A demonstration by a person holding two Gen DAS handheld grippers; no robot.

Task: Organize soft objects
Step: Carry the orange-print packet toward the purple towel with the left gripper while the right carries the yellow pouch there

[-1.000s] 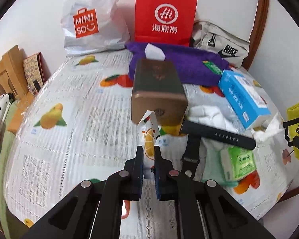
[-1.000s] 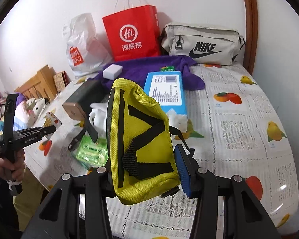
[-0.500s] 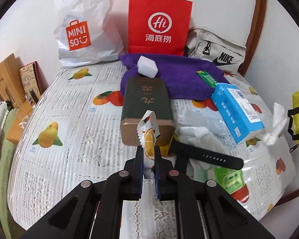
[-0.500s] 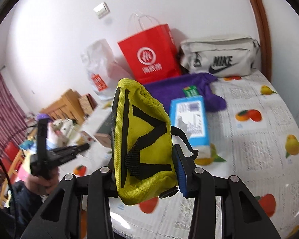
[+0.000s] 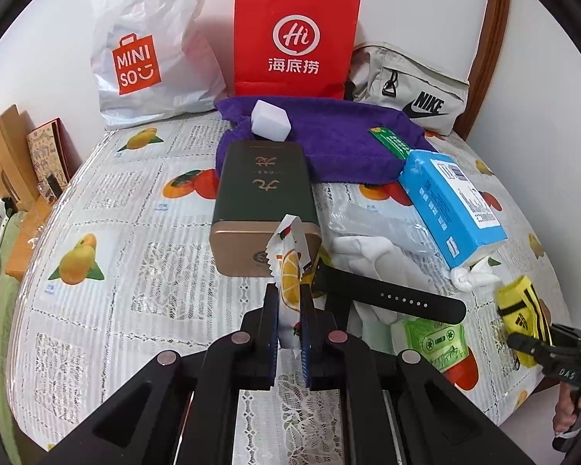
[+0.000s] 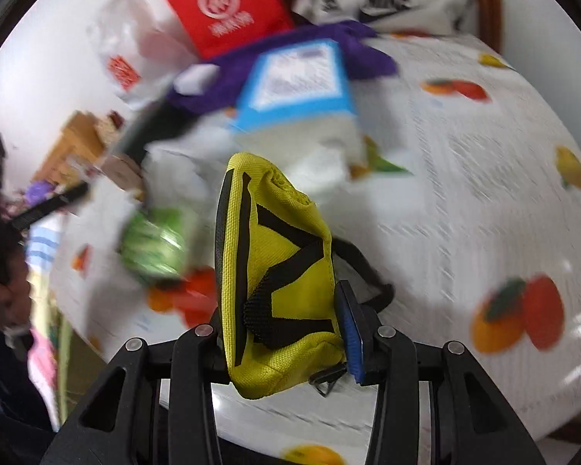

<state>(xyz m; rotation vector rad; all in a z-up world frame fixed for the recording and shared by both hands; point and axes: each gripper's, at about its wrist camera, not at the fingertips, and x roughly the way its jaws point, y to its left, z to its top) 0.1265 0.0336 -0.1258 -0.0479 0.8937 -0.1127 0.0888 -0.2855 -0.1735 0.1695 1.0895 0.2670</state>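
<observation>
My left gripper (image 5: 289,294) is shut on a small white sachet with an orange slice print (image 5: 289,271), held above the table's near edge. My right gripper (image 6: 286,310) is shut on a yellow pouch with black straps (image 6: 279,271); the pouch also shows at the right edge of the left wrist view (image 5: 523,310). On the fruit-print tablecloth (image 5: 135,232) lie a purple towel (image 5: 329,143), a white cloth (image 5: 379,252), a blue tissue pack (image 5: 449,201) and a green tissue pack (image 5: 434,341). The right wrist view is motion-blurred.
A dark green and gold tin (image 5: 263,201) lies just beyond the sachet, with a white block (image 5: 271,124) behind it. A black watch (image 5: 387,298) lies right of it. A Miniso bag (image 5: 147,46), red paper bag (image 5: 294,38) and Nike bag (image 5: 410,85) stand along the wall.
My left gripper has drawn back and up from the tin with the sachet. My right gripper, still holding the yellow pouch, has swung down toward the table and is moving fast.
</observation>
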